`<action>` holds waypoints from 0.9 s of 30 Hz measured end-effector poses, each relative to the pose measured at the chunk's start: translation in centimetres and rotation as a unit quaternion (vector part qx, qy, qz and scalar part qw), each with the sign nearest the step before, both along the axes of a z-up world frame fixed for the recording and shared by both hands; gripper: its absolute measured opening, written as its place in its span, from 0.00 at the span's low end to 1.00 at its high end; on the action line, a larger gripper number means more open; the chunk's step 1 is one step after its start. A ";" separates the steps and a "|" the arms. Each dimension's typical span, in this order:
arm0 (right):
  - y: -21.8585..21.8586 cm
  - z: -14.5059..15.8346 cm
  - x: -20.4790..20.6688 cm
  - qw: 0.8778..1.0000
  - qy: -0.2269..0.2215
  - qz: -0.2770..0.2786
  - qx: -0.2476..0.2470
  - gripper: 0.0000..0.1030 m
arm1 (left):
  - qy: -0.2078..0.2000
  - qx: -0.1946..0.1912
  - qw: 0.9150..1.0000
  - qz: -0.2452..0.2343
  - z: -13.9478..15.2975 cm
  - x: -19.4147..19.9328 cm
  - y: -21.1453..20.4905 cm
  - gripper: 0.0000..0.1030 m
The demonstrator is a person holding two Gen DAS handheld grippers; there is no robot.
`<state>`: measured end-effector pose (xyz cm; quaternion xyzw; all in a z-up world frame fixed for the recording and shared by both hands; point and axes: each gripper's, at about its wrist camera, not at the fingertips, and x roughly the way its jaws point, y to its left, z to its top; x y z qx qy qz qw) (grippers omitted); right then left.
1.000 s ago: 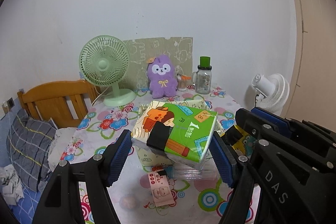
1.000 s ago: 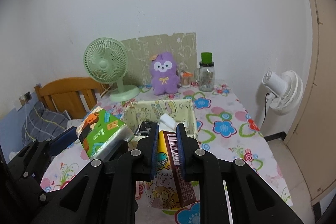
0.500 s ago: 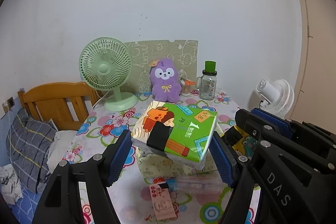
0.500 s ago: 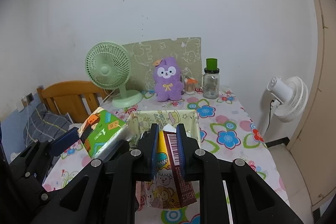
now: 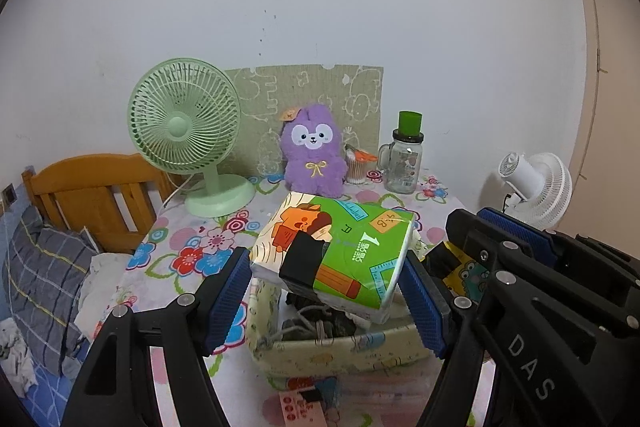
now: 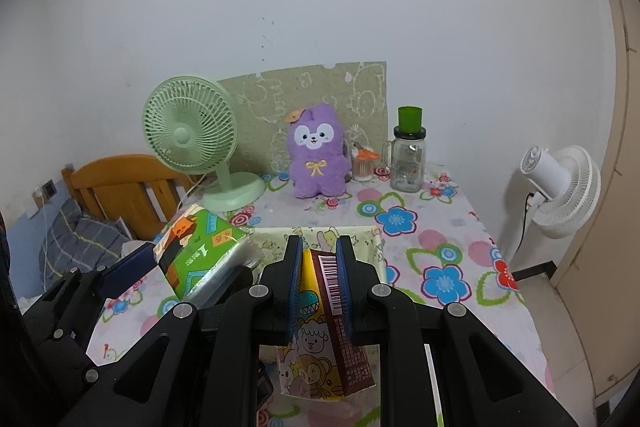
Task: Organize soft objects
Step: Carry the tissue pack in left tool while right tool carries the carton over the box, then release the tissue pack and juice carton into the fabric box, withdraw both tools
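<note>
1. Both your grippers pulled back from the table edge; the fabric bin (image 5: pixel 340 351) now sits lower and nearer in the left view.
2. Left gripper (image 5: pixel 328 291) clamps the tissue pack (image 5: pixel 344 247), held above the bin.
3. Right gripper (image 6: pixel 320 283) pinches the flat snack packet (image 6: pixel 324 339), near the bin's front.
4. Judgement: neither's dropped in yet.

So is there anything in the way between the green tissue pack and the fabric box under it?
Nothing visible blocks it. The green tissue pack, gripped by the left gripper, hangs right over the open fabric box; only dark things already lie inside.
</note>
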<state>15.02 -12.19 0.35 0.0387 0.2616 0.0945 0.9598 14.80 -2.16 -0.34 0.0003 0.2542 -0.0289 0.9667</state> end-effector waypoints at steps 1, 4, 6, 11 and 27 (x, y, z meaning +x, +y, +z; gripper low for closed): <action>0.1 -0.1 0.6 1.000 0.002 0.000 0.000 0.20 | 0.001 0.001 1.000 0.002 -0.1 0.5 0.0 0.74; 0.2 -0.3 1.9 1.000 0.004 -0.002 0.001 0.20 | 0.005 0.001 1.000 0.002 -0.2 1.9 0.3 0.73; 0.5 -0.5 2.8 1.000 0.005 -0.004 -0.003 0.20 | 0.007 0.001 1.000 0.002 -0.4 2.9 0.3 0.74; 1.0 -1.4 4.8 1.000 0.015 -0.002 -0.003 0.20 | 0.024 -0.003 1.000 -0.006 -1.6 5.0 0.5 0.74; 1.5 -4.9 9.2 0.998 0.055 0.003 0.008 0.19 | 0.085 -0.030 0.996 -0.013 -6.0 8.2 1.5 0.90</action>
